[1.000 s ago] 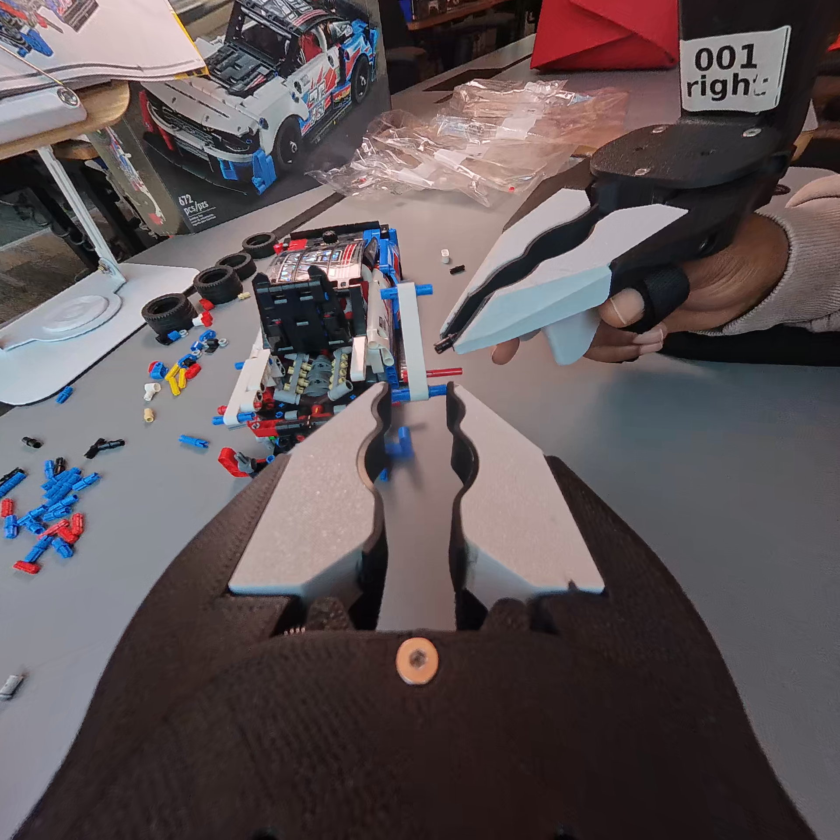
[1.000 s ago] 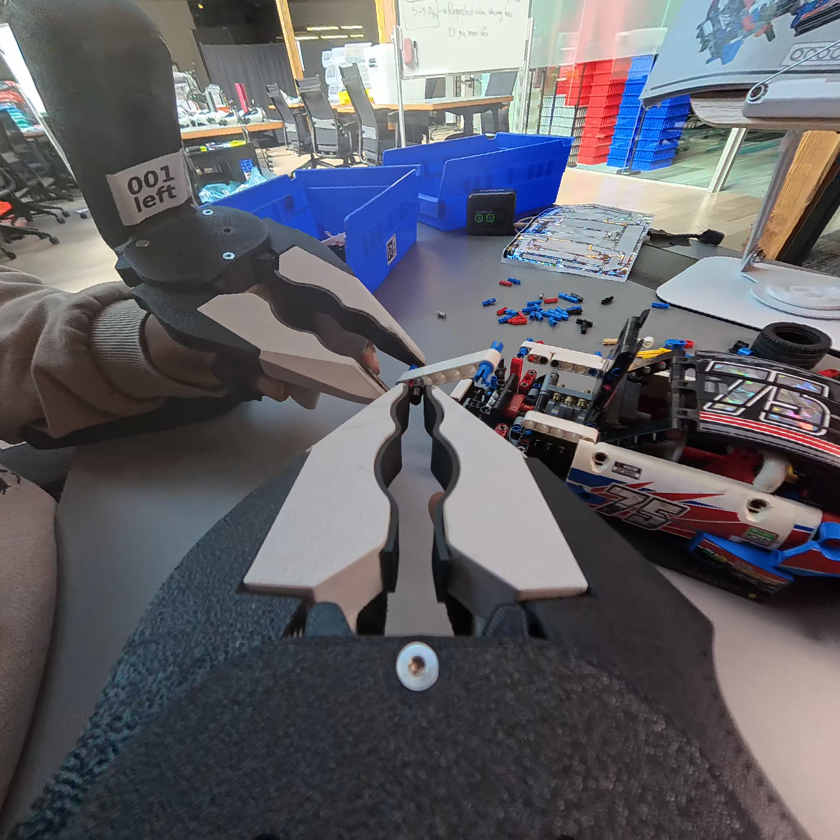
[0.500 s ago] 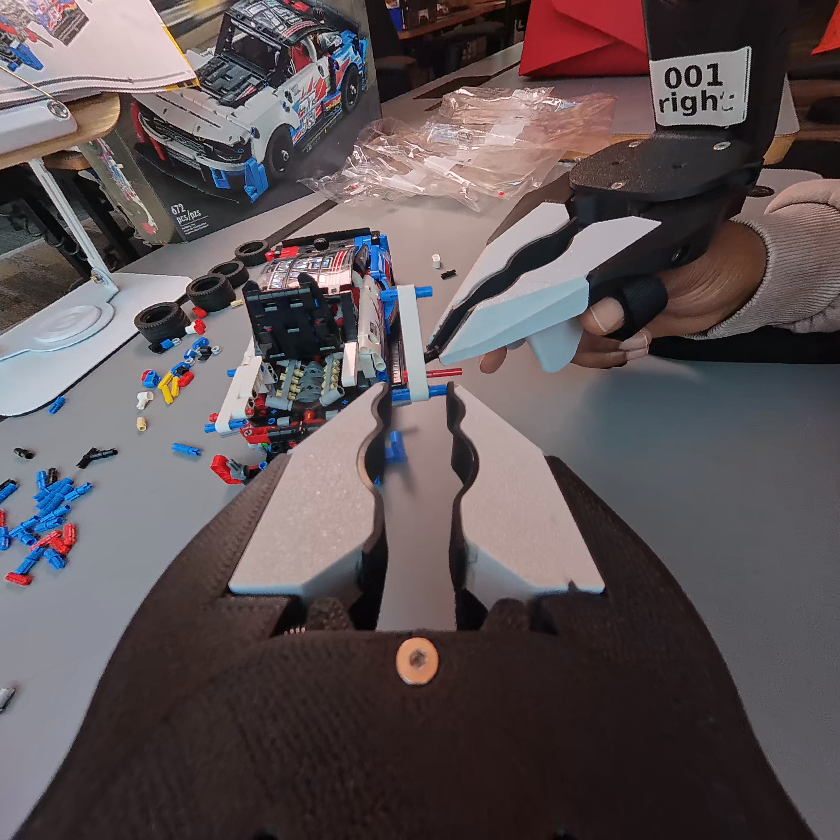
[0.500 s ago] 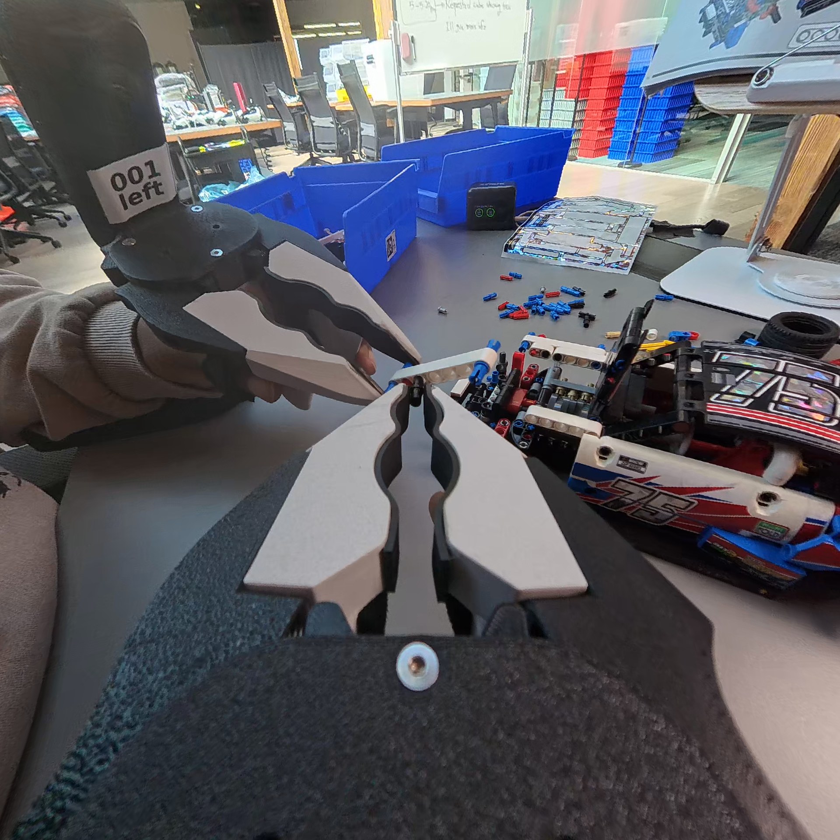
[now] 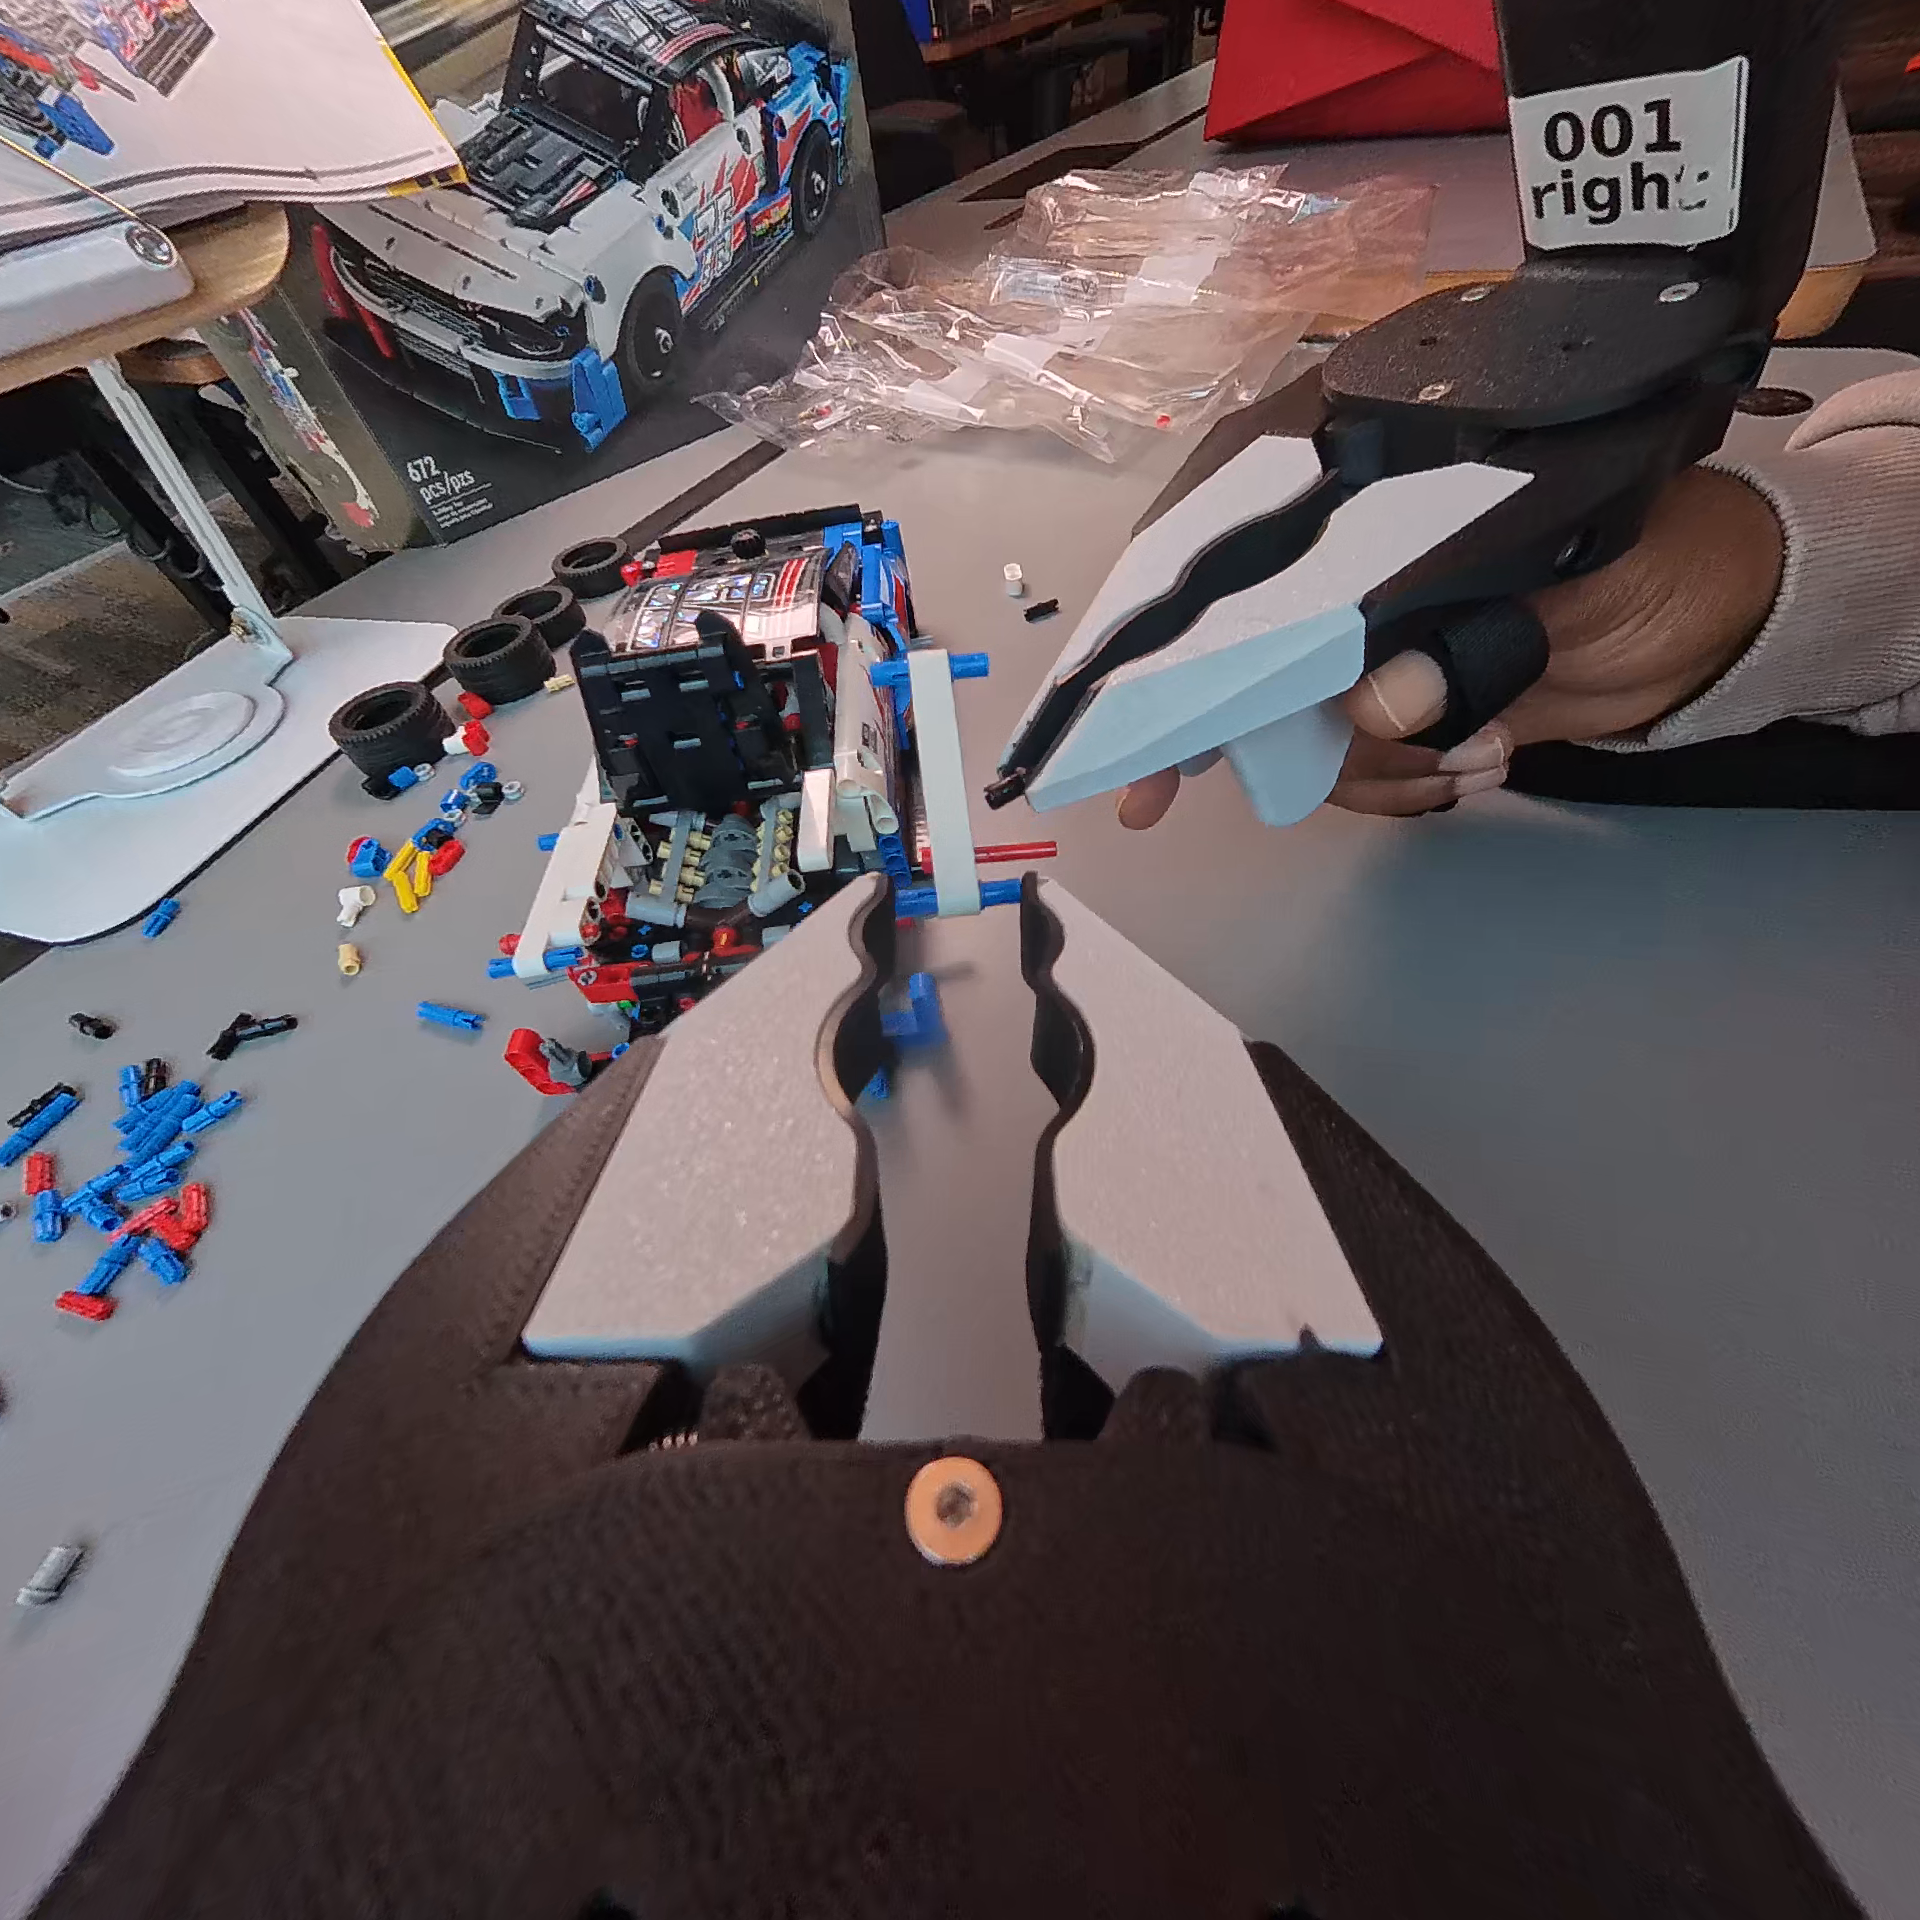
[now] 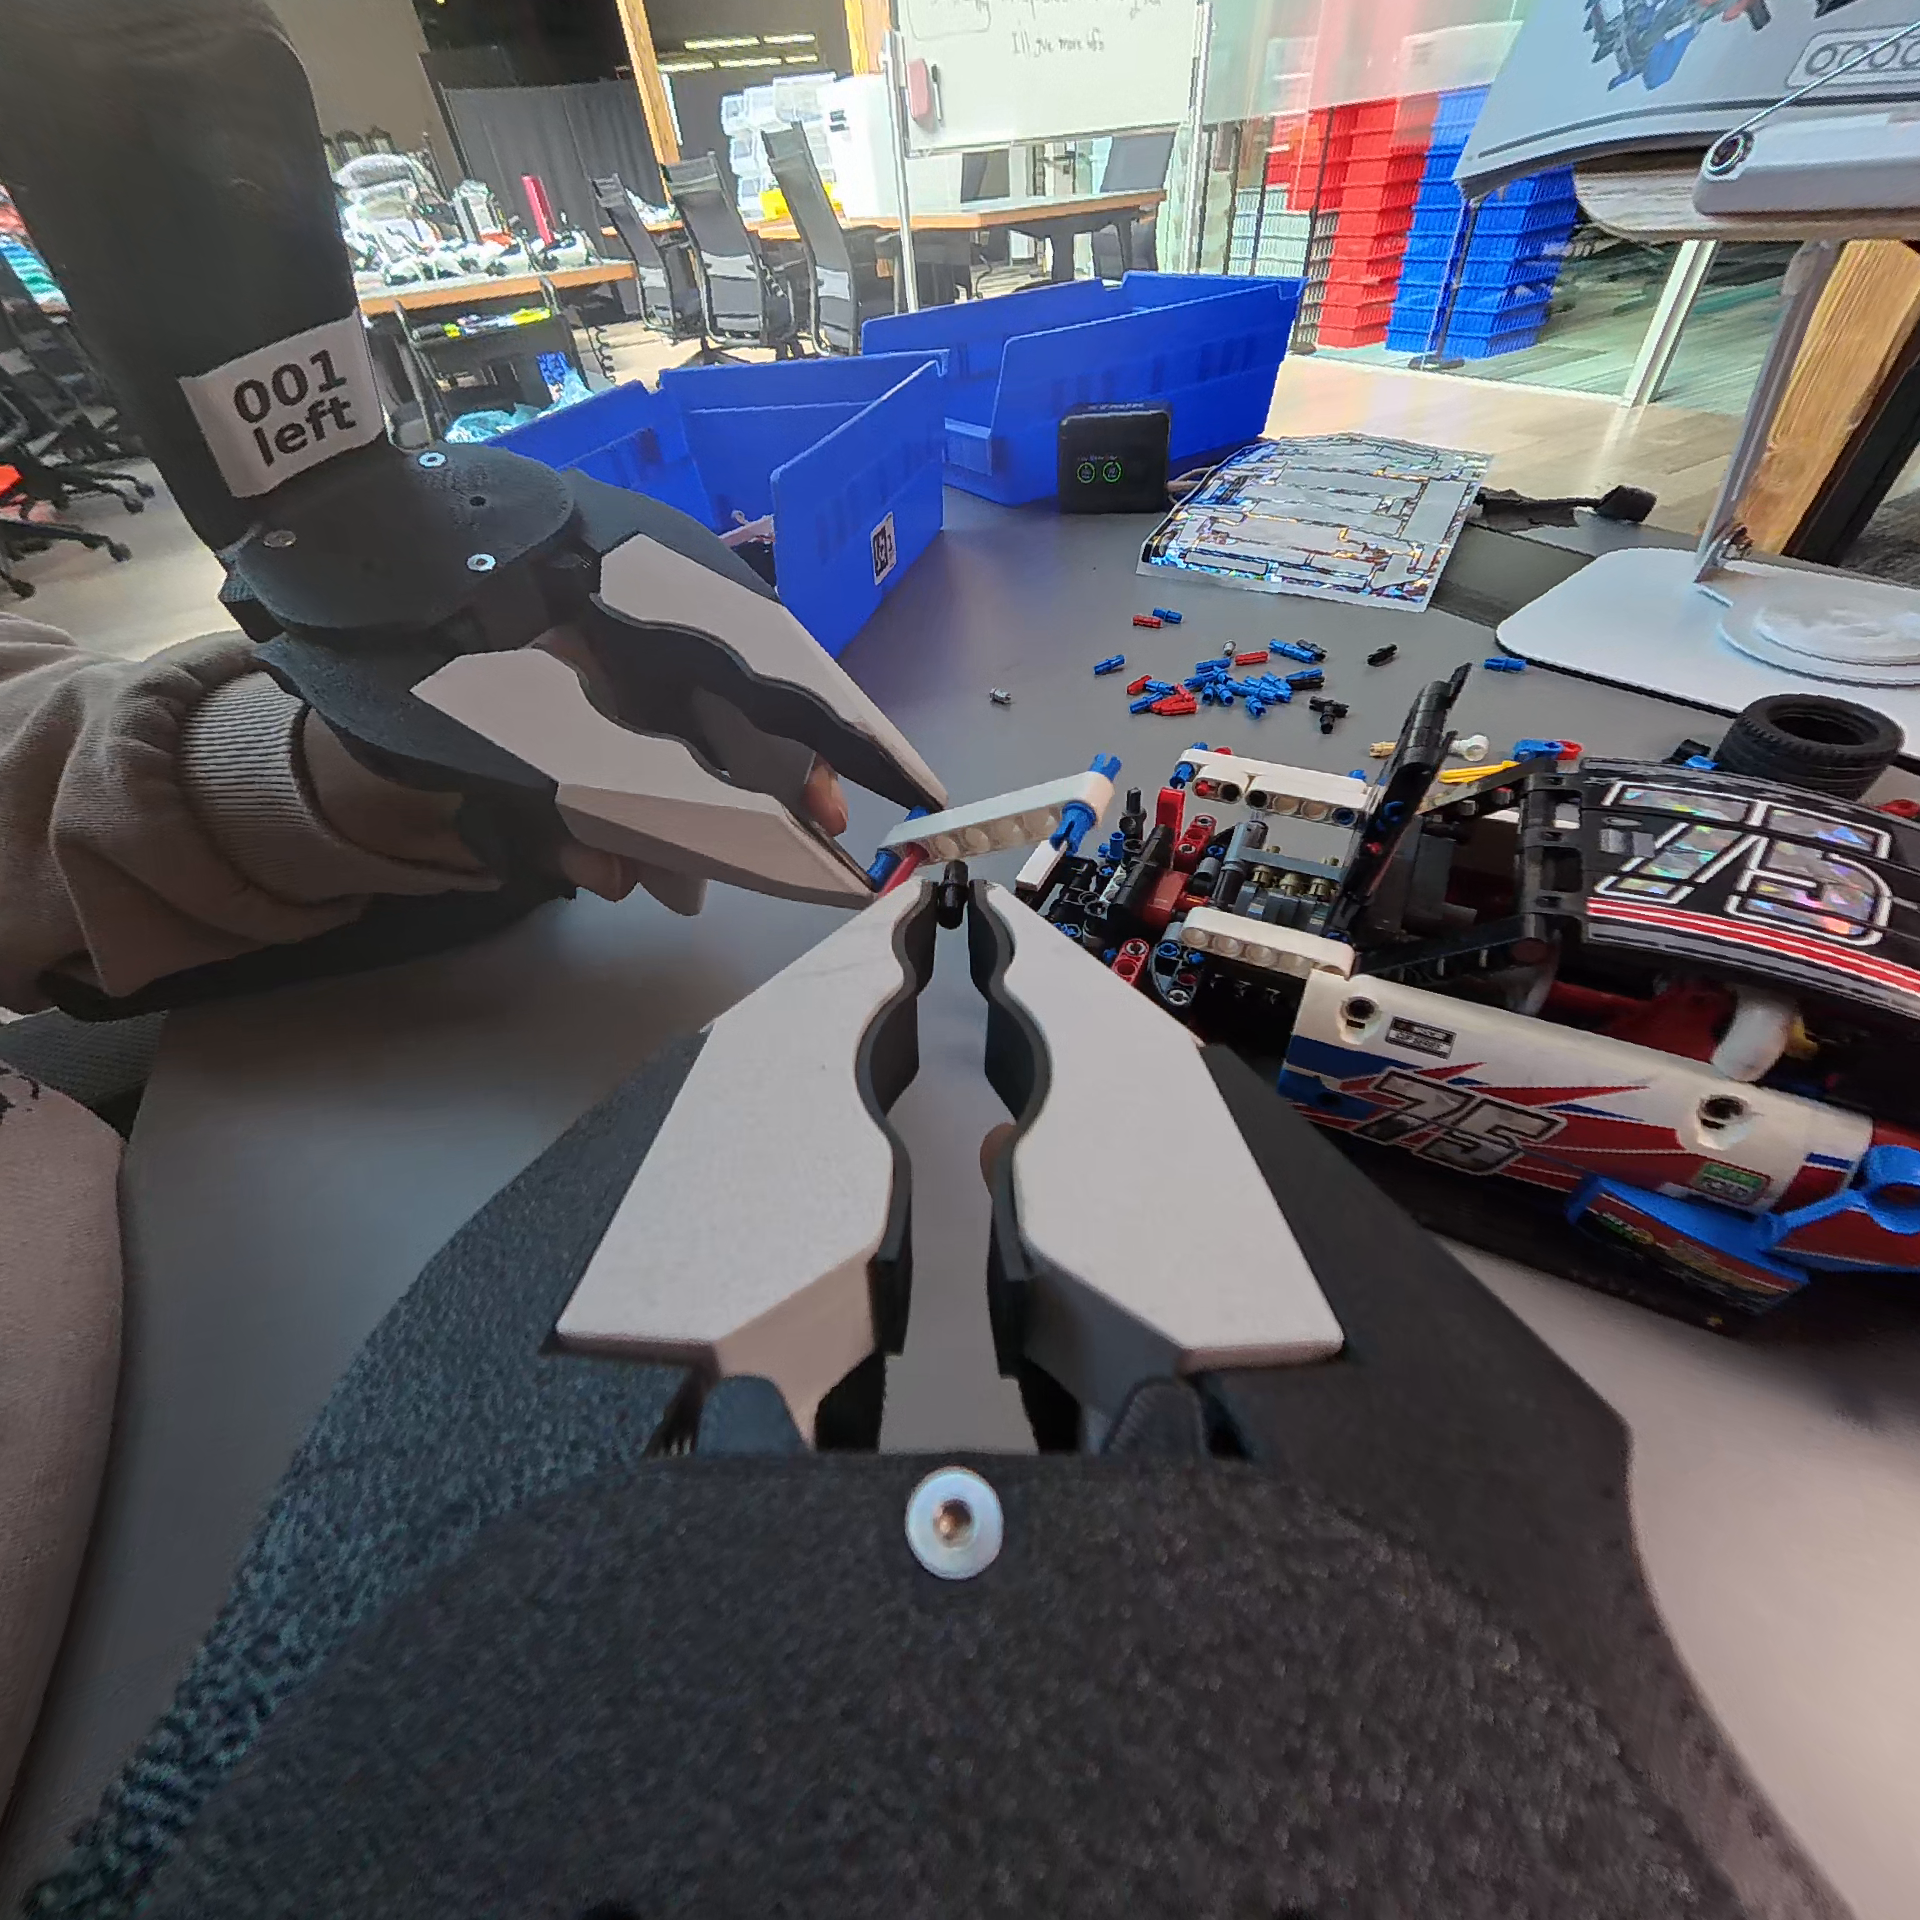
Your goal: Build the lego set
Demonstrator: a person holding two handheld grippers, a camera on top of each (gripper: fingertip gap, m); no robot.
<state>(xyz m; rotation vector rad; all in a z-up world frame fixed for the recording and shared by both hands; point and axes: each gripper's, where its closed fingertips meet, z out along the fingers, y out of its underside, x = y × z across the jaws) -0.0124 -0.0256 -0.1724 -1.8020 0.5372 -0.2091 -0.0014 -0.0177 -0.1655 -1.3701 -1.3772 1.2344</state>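
Observation:
My left gripper [image 5: 954, 899] is shut on the near end of a white beam [image 5: 940, 779] that has blue pins and a red axle in it. It holds the beam just right of the part-built race car [image 5: 727, 748]. My right gripper [image 6: 948, 906] is shut on a small black pin [image 6: 948, 896], whose tip sits just below the beam [image 6: 997, 831]. In the left wrist view the right gripper [image 5: 1023, 784] comes in from the right, with the pin [image 5: 1000, 795] a short gap from the beam. The left gripper [image 6: 899, 842] shows in the right wrist view, next to the car [image 6: 1558, 935].
Several tyres [image 5: 395, 717] and loose blue, red and black pins [image 5: 125, 1174] lie left of the car. The set's box [image 5: 582, 239], empty plastic bags [image 5: 1091, 322] and a white stand base [image 5: 156, 748] stand behind. Blue bins [image 6: 935, 436] and a sticker sheet [image 6: 1309, 520] lie beyond. Less than 4 cm separates the two grippers' tips.
Both grippers have shifted only slightly. The white beam has tilted a little, and the black pin has stayed close beside it.

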